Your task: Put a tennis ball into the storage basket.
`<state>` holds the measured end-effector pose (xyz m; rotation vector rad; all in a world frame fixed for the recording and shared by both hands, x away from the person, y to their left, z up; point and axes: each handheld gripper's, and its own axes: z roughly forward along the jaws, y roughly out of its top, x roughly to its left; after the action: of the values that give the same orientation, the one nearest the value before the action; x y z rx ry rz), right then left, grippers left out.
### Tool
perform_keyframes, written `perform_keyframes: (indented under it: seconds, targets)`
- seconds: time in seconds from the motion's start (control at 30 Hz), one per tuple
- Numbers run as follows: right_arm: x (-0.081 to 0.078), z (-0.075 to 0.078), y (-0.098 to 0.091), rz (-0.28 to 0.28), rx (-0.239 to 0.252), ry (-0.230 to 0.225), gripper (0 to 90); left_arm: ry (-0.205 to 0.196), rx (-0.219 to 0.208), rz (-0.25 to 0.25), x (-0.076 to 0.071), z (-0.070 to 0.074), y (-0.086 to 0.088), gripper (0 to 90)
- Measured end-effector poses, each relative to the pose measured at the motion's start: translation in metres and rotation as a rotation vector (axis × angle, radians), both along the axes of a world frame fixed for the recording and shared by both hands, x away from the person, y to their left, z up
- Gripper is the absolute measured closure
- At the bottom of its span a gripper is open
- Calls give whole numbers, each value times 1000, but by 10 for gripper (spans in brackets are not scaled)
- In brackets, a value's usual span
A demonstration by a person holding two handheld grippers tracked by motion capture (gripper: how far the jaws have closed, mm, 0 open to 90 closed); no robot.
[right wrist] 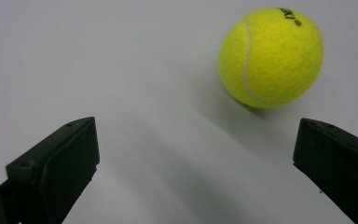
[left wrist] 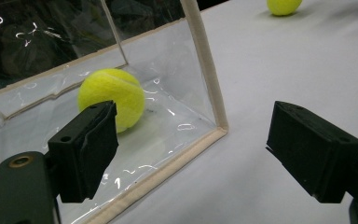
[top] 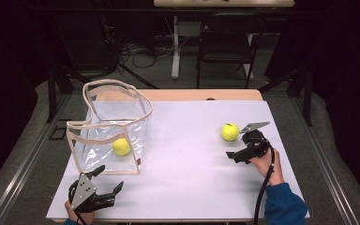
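- The left gripper [top: 107, 179] sits at the near left edge of the white table [top: 187, 178], its jaws spread wide with nothing between them; it points at the near corner of the clear bag, probably parked there to steady or hold the bag when needed.
- The right gripper [top: 238, 147] hovers at the right side of the table, jaws likewise wide apart and empty. In the right gripper view the loose tennis ball [right wrist: 271, 57] lies just ahead of the jaws and off to one side, not yet between them, so this looks like an approach to pick it up.
- That loose ball rests on the bare tabletop near the far right, well apart from the bag.
- The clear plastic bag [top: 110, 126], trimmed in beige, stands upright at the left with its mouth open upward, seemingly set to receive balls from above.
- Inside it, a second tennis ball [top: 121, 146] lies on the bag's floor near the front wall; nothing else can be seen in it.
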<state>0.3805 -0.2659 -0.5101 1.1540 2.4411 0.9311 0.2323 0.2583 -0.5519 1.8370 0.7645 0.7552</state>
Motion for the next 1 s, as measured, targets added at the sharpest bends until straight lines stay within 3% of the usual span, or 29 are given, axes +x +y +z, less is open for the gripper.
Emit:
perform_keyframes:
  seconds: [0.27, 1.0]
  targets:
    - [9, 3, -2, -13, 16, -2, 0, -1, 0, 1, 0, 0, 0, 159]
    - [40, 15, 1, -22, -5, 26, 0, 3, 2, -8, 3, 0, -2, 159]
